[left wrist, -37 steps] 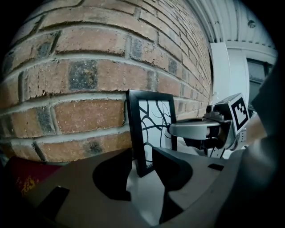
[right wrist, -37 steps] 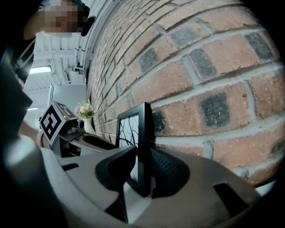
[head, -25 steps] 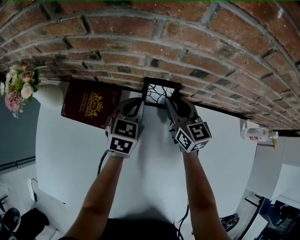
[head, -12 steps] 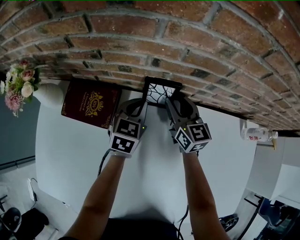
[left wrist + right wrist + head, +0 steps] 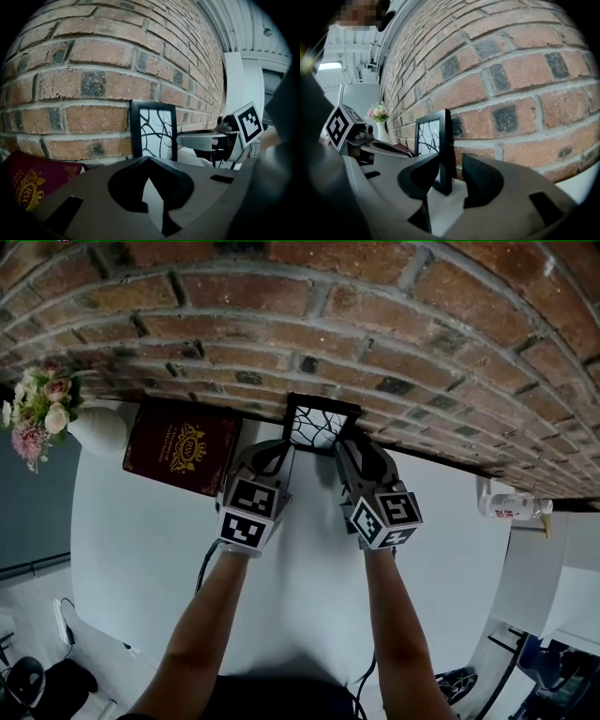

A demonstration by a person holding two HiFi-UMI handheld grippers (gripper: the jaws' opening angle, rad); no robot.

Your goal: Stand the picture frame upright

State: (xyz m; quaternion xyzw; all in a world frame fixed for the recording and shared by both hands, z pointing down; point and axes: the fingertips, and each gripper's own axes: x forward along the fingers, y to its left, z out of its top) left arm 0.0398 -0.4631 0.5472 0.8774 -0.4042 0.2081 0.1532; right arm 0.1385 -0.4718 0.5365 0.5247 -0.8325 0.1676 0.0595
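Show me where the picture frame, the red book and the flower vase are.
picture frame (image 5: 322,426): head view, on the patterned picture inside its black border.
red book (image 5: 190,448): head view, on the gold crest of its cover.
flower vase (image 5: 98,431): head view, on its white body.

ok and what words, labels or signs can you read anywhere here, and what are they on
"RW" (probably): gold monogram on the red book; the small gold line above its crest is too small to read.
Bottle: red print on its label, too small to read.
Cubes: square black-and-white markers only, no words.
Frame: black line pattern, no text.
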